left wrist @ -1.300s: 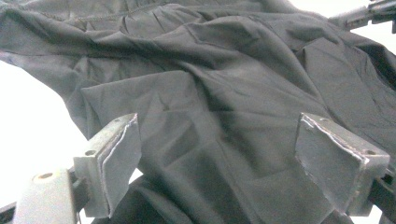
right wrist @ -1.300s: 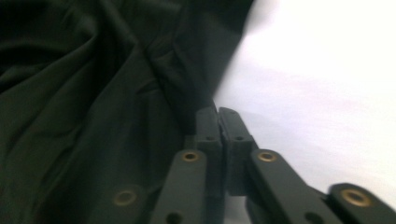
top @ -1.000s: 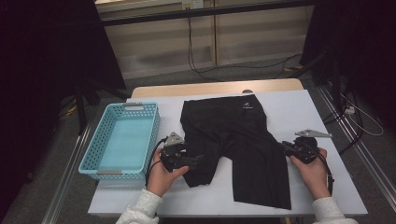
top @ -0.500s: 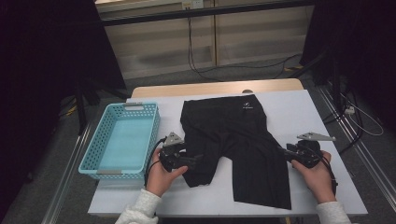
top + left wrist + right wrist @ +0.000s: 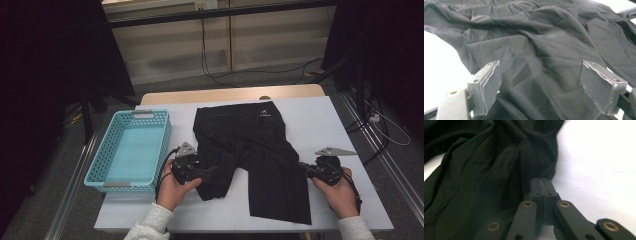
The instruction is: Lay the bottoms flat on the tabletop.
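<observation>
High view: black soft fabric shorts (image 5: 260,155) flat on white table (image 5: 320,120). Left tool (image 5: 549,82) wide over a leg; right tool (image 5: 541,195) pinched shut at the hem. Limp, light, slippery; best gripped at edges.

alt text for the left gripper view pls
The left gripper, jaws wide open, hovers over a wrinkled pair of black shorts spread on a white table. Its two grey pads frame a folded part of the fabric.
</observation>
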The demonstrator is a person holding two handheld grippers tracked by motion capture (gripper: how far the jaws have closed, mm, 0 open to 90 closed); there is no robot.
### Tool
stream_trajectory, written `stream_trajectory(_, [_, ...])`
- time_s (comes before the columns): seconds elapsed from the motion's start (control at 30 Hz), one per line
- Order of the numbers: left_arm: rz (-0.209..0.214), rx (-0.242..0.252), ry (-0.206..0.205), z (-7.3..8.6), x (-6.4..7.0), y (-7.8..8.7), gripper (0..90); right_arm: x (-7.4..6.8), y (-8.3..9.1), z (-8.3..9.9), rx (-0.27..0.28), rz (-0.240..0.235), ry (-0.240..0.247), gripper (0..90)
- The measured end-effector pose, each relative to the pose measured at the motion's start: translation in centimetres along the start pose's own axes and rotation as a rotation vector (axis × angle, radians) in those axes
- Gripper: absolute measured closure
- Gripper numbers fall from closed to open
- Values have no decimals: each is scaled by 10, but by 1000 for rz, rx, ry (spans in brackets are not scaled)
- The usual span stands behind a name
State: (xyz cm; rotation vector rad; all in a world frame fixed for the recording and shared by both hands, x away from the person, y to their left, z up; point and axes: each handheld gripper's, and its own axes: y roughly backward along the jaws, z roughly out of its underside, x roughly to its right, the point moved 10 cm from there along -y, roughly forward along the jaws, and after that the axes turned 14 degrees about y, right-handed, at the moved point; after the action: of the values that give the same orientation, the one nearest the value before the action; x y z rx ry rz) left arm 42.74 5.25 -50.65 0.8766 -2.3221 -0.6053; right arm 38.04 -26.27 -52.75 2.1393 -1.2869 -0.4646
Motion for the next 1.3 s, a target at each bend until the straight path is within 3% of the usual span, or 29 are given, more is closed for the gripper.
stream_trajectory(0.13, [9,2,3,-1,1,1,203,14,5,2,6,25,-14,900])
stream_trajectory(0.2, [12,4,5,-2,2,1,203,16,6,3,11,13,-24,894])
stream_trajectory(0.27, [14,-1,4,-1,3,1,203,9,3,5,-7,-36,-7,858])
stream_trajectory(0.4, [18,-7,5,0,5,-1,203,-3,0,3,-23,-72,22,877])
stream_trajectory(0.47, [18,-5,3,0,5,-1,203,-5,0,0,-22,-70,43,797])
stream_trajectory(0.5, [18,-5,4,0,5,0,203,-3,0,-2,-17,-54,50,732])
stream_trajectory(0.63, [18,-5,4,-1,4,0,202,5,0,-15,28,-13,33,630])
stream_trajectory(0.73, [18,-4,4,-2,4,1,201,15,-5,-28,48,41,44,600])
stream_trajectory(0.93, [27,-3,3,-4,8,0,201,41,-35,-53,53,121,28,583])
stream_trajectory(1.03, [19,-5,-9,-5,7,-1,201,47,-52,-66,45,105,24,561])
stream_trajectory(1.2, [22,1,-9,-6,8,1,199,37,-82,-74,0,65,57,561])
stream_trajectory(1.3, [22,-1,-7,-4,8,1,198,28,-96,-72,-35,70,98,552])
